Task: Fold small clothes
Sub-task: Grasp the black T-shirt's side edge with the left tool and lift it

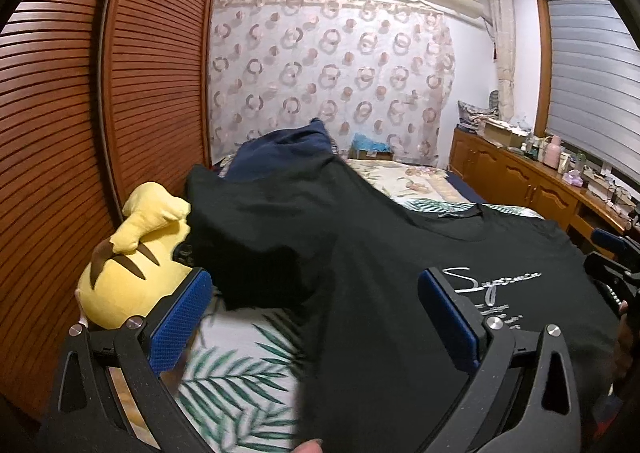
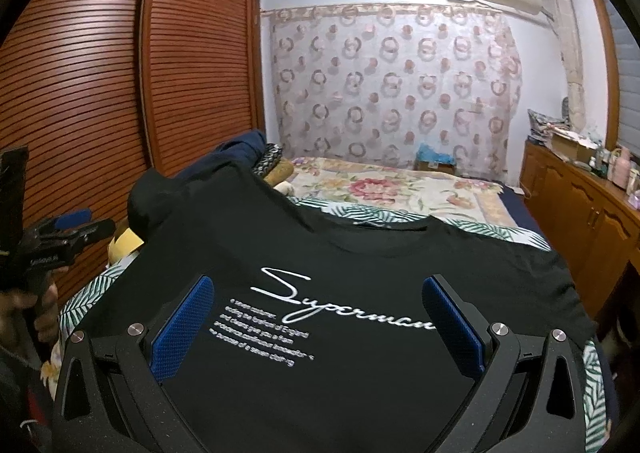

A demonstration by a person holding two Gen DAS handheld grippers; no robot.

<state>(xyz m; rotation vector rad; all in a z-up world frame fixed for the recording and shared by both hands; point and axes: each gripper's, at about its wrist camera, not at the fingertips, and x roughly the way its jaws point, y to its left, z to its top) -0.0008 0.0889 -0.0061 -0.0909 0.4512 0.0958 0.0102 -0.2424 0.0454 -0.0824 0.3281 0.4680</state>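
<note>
A black T-shirt (image 2: 360,253) with white script print lies face up on the leaf-patterned bedsheet (image 1: 240,385). Its left sleeve (image 1: 256,237) drapes over a yellow plush toy (image 1: 132,265). My left gripper (image 1: 316,309) is open above the shirt's left side, its blue pads (image 1: 180,325) wide apart with nothing between them. My right gripper (image 2: 316,317) is open too, hovering over the printed chest with the lettering (image 2: 340,305) between its fingers. The left gripper (image 2: 60,237) also shows at the left edge of the right wrist view, held by a hand.
A slatted wooden wardrobe (image 1: 80,113) runs along the bed's left side. Dark blue folded clothes (image 1: 280,149) pile behind the shirt. A floral blanket (image 2: 400,189) covers the far bed. A wooden cabinet (image 2: 580,213) with bottles stands at the right.
</note>
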